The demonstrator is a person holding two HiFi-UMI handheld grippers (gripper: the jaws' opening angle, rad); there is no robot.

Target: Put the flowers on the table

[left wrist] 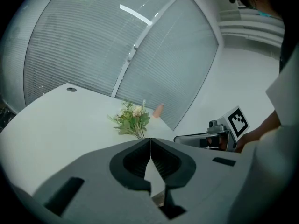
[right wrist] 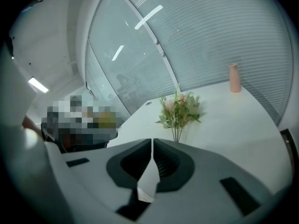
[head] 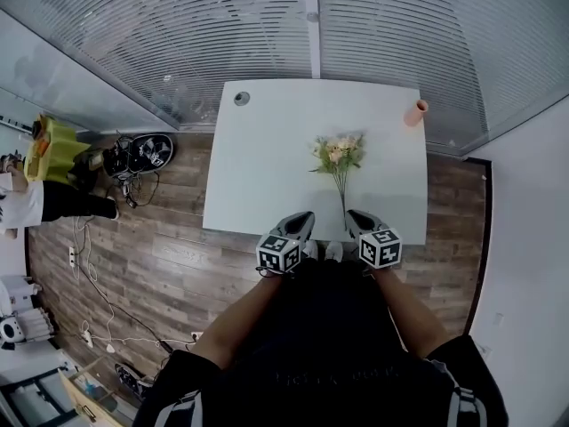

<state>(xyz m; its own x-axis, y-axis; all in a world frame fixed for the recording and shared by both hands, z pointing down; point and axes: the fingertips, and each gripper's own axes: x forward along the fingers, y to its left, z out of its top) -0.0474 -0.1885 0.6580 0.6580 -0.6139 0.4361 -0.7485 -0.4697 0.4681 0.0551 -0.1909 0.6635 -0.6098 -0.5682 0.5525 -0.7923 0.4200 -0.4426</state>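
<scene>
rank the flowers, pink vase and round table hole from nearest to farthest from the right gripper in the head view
1. flowers, just ahead of the right gripper, stems toward it
2. pink vase, far right corner
3. round hole, far left corner

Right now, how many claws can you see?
2. The left claw hangs at the table's near edge; the right claw is beside it, by the flowers' stems. Both are shut, holding nothing.
</scene>
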